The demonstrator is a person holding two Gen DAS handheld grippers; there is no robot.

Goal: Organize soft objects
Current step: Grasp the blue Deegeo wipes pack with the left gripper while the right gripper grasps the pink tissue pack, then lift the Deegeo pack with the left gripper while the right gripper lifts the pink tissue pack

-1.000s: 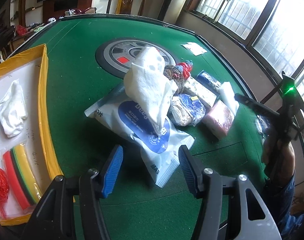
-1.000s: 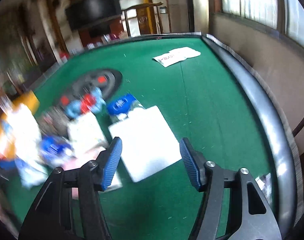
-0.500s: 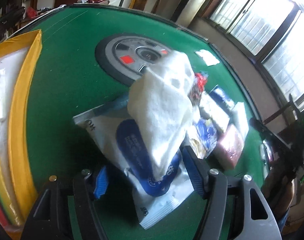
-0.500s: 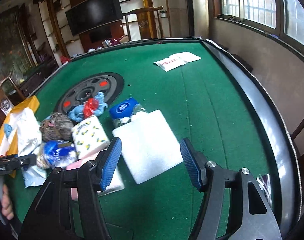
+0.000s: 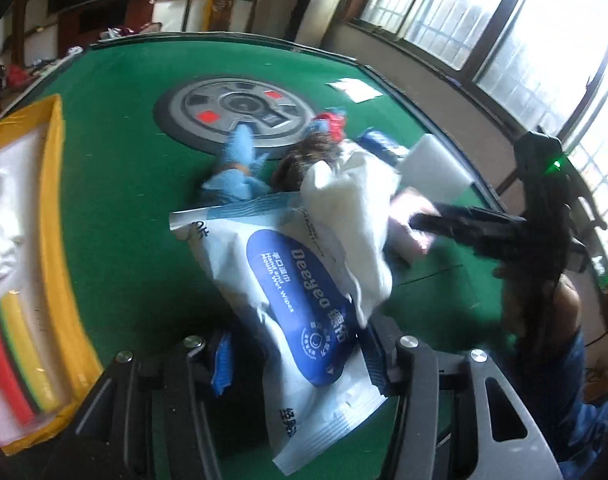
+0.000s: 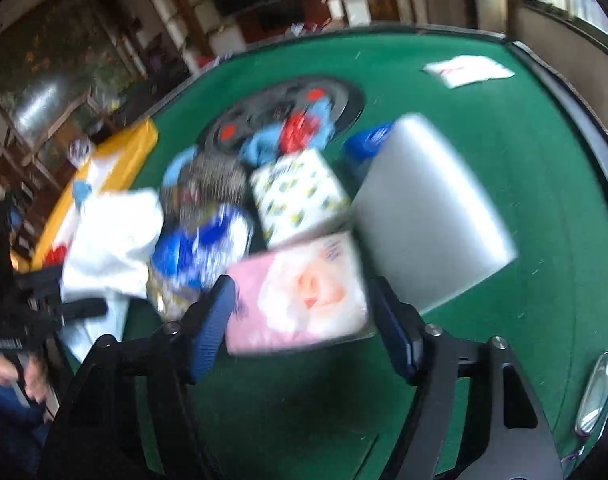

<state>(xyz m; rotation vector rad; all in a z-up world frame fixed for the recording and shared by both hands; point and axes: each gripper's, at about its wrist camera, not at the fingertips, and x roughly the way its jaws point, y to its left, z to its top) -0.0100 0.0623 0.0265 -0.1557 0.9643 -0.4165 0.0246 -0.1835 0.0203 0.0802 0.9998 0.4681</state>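
Since a second ago your left gripper (image 5: 296,356) has closed in on the glossy wet-wipes pack (image 5: 288,300), white cloth (image 5: 351,216) draped over it; whether it grips, cannot tell; your right gripper (image 6: 304,320), jaws apart, now straddles the pink tissue pack (image 6: 304,300) on green felt (image 6: 523,152).

Your left gripper (image 5: 300,354) sits at six o'clock, its blue-padded jaws on either side of a white and blue wipes pack (image 5: 292,292). Whether the pads press it is unclear. A white cloth (image 5: 353,216) is draped over the pack's one o'clock end. Toward twelve o'clock lie a blue glove (image 5: 238,160) and a dark yarn ball (image 5: 311,152) on the green table (image 5: 116,184). At nine o'clock is a yellow tray (image 5: 52,208). At three o'clock your right gripper (image 5: 455,226) points in over a pink pack (image 5: 407,236).
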